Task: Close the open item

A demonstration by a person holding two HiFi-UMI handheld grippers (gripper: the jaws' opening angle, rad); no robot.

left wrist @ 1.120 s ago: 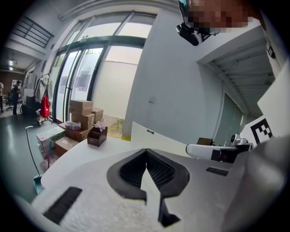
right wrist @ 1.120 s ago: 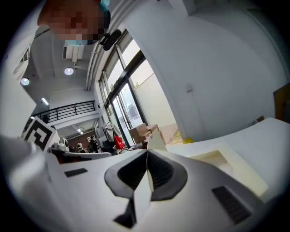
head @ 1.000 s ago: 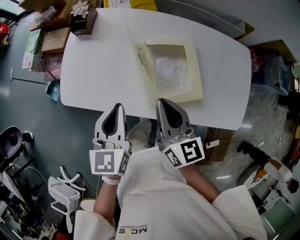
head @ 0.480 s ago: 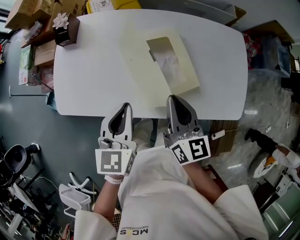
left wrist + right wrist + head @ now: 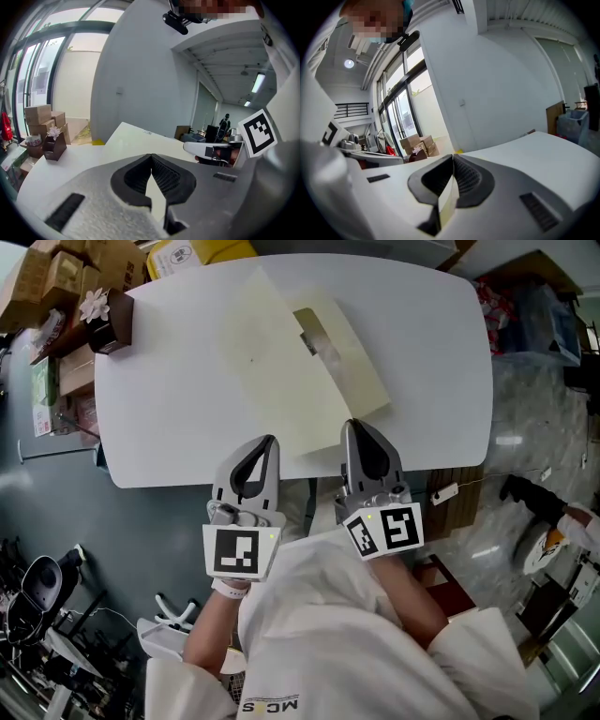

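Where the cream window box lay flat and open mid-way across the white table a second ago, its broad lid flap now tilts up at the table's near edge, with the left gripper and right gripper each pinched narrowly on its rim, so closing seems under way.

box on the middle of the table, flower holder on its far left corner

Bright daylight through windows, soft shadows, fisheye-bent edges, dark vignetted corners
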